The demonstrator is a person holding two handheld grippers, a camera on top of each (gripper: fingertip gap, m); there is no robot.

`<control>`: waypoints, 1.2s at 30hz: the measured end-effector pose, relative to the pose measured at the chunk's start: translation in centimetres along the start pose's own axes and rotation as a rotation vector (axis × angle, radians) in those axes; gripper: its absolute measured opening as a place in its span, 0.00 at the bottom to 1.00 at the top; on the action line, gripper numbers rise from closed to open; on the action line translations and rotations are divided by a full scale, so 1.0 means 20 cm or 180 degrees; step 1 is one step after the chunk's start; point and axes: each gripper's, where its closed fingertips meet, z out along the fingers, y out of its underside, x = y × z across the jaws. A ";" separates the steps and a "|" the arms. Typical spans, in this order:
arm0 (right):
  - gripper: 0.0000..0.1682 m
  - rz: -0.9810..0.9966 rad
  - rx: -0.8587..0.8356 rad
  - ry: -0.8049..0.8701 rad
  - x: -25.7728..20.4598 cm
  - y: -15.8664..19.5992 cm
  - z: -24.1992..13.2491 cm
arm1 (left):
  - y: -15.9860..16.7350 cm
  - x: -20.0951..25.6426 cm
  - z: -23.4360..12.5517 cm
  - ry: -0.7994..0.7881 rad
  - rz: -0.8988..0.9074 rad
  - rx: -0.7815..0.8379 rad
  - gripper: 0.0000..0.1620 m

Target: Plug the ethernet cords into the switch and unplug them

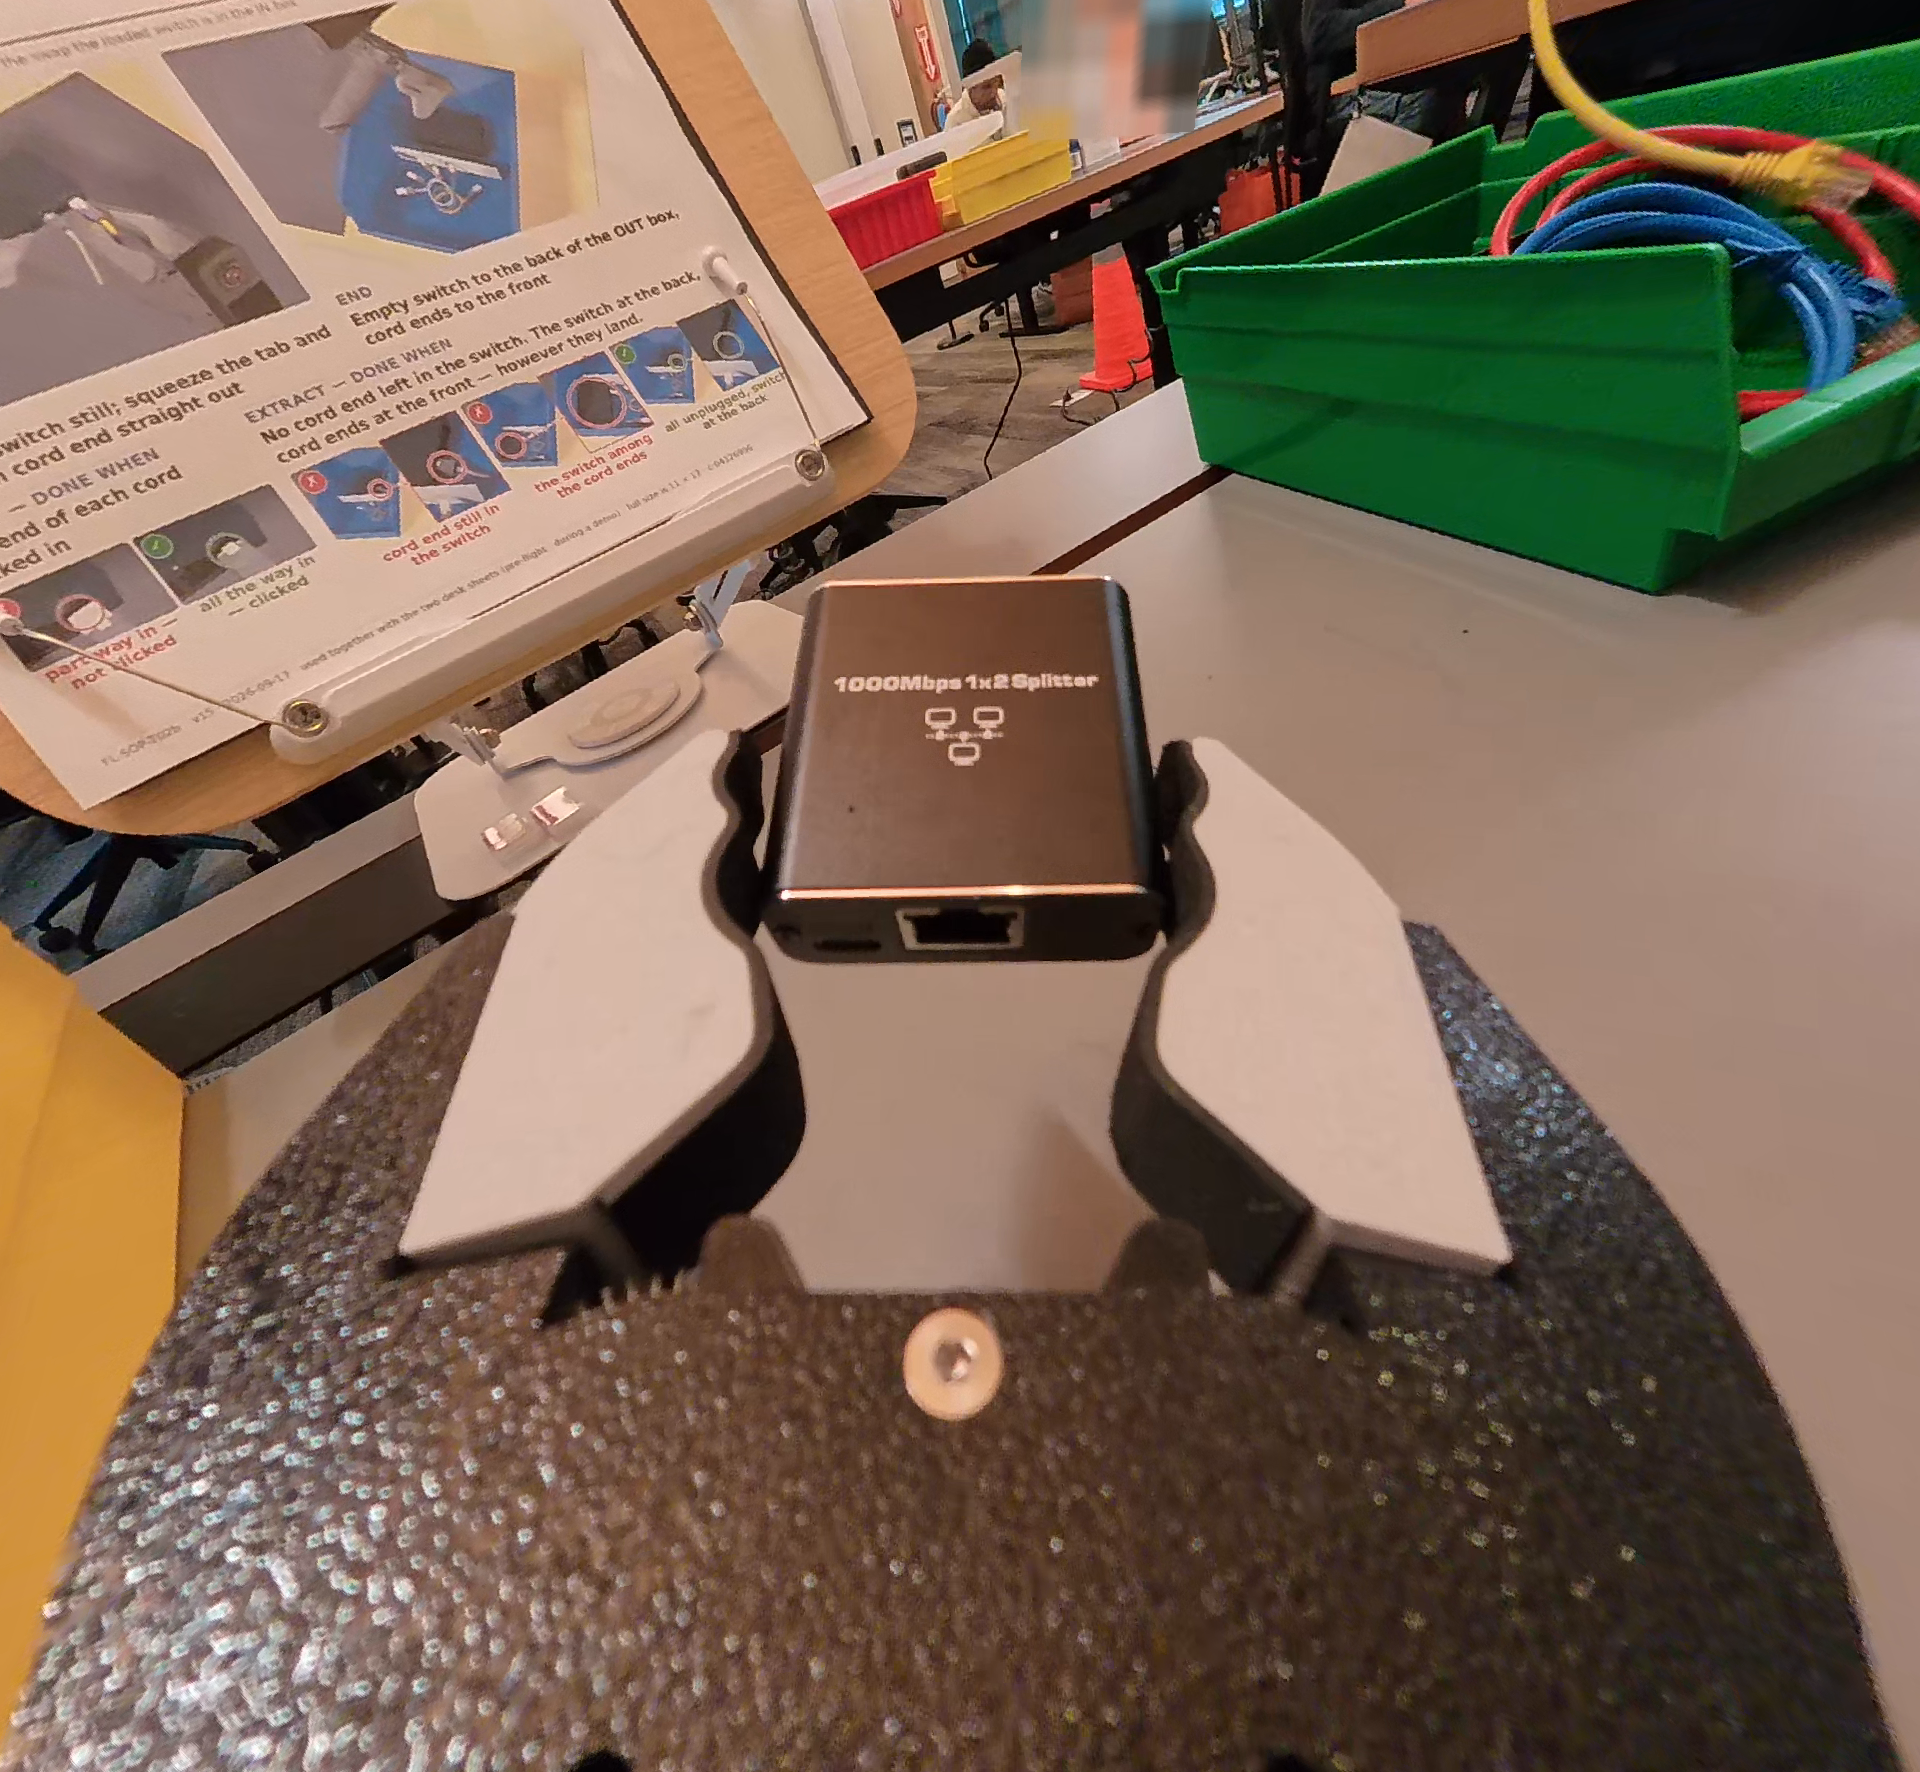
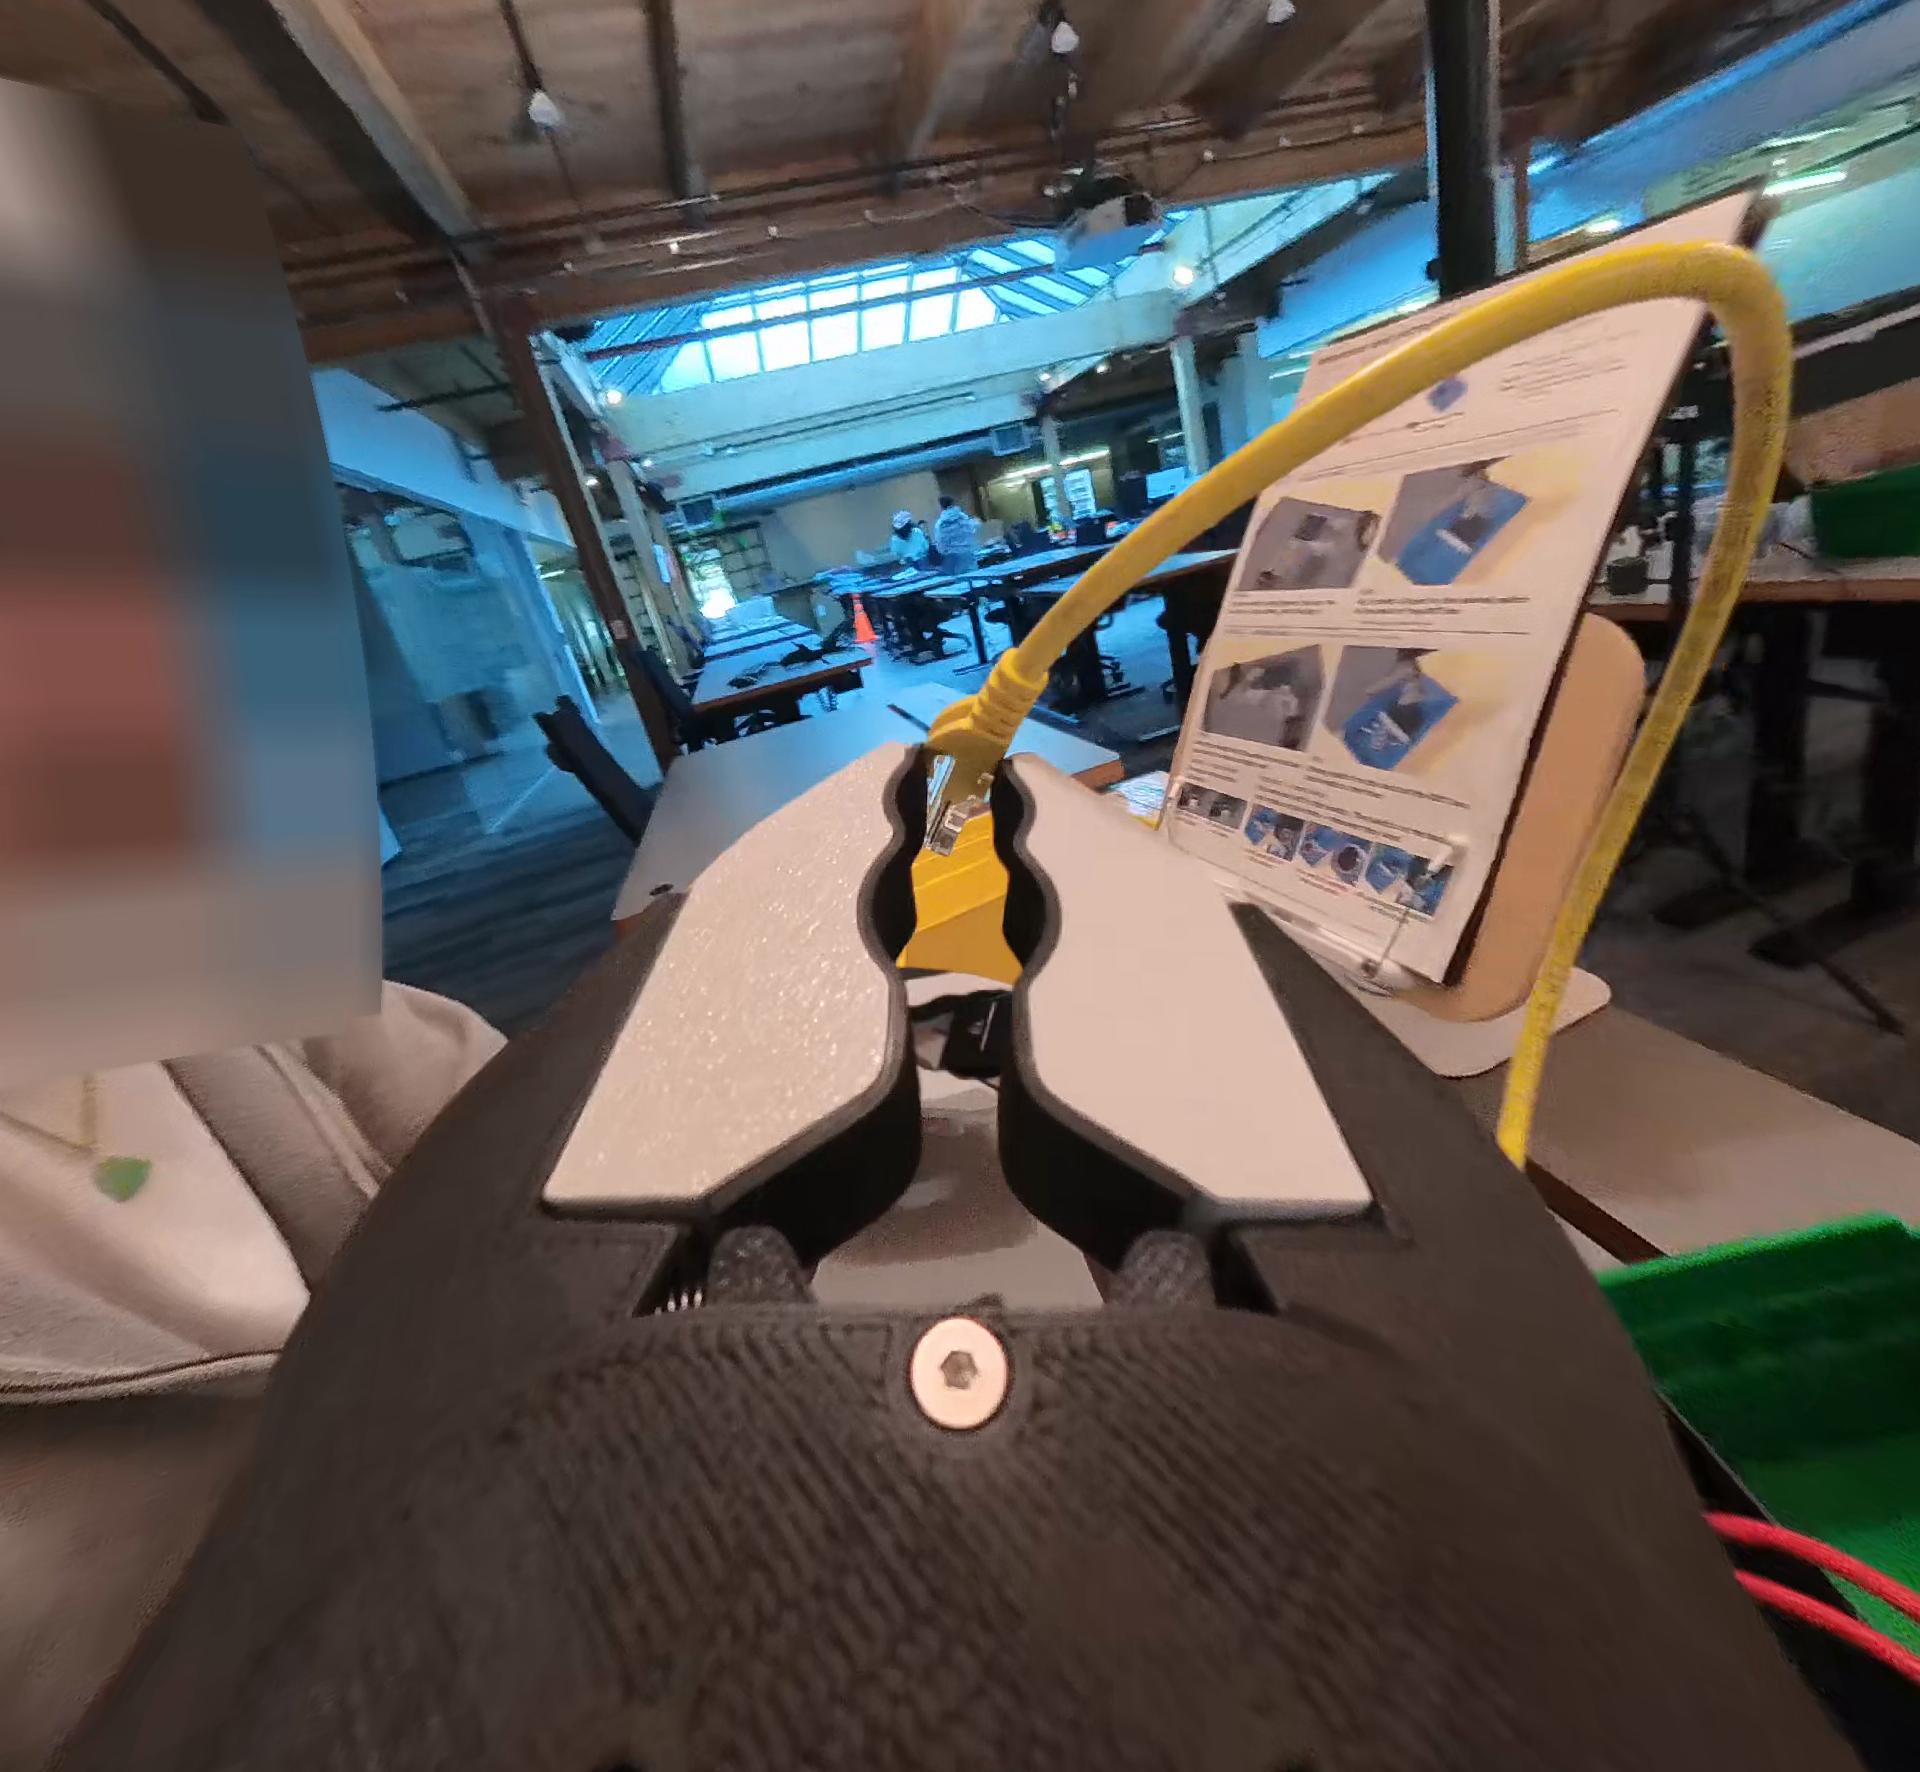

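In the left wrist view my left gripper (image 1: 961, 818) is shut on the black switch (image 1: 961, 746), a small metal box. It is held level above the grey table (image 1: 1558, 839), its single empty port (image 1: 961, 927) facing the camera. In the right wrist view my right gripper (image 2: 961, 808) is shut on the plug (image 2: 951, 813) of the yellow ethernet cord (image 2: 1351, 392), held up in the air. The cord arcs up to the right and hangs down. Its other yellow plug (image 1: 1813, 174) hangs over the green bin (image 1: 1507, 372), where blue cords (image 1: 1704, 247) and red cords (image 1: 1621, 159) lie coiled.
An instruction sheet on a wooden stand (image 1: 436, 372) is at the back left of the table; it also shows in the right wrist view (image 2: 1403, 683). A yellow bin (image 1: 62, 1255) is at the left edge. A person in a light top (image 2: 156, 1203) is on the left. The grippers' ends are close to 40 cm from one another.
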 end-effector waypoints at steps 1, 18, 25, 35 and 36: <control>0.08 -0.0018 -0.0038 -0.0016 -0.01 0.01 0.01 | 0.00 0.00 0.00 -0.0001 -0.0002 0.0001 0.46; 0.08 -0.0134 -0.0616 0.0316 0.09 0.16 0.06 | 0.00 0.00 0.00 0.0016 -0.0034 0.0000 0.45; 0.08 -0.0023 -0.0897 0.0773 0.31 0.38 -0.04 | 0.01 -0.01 0.00 0.0008 -0.0068 0.0007 0.45; 0.08 -0.0018 -0.3053 0.1950 0.56 1.06 -0.40 | 0.00 0.00 0.01 0.0034 -0.0055 0.0006 0.46; 0.08 0.0013 -0.3197 0.2102 0.59 1.11 -0.44 | 0.00 0.00 0.01 0.0039 -0.0056 0.0007 0.46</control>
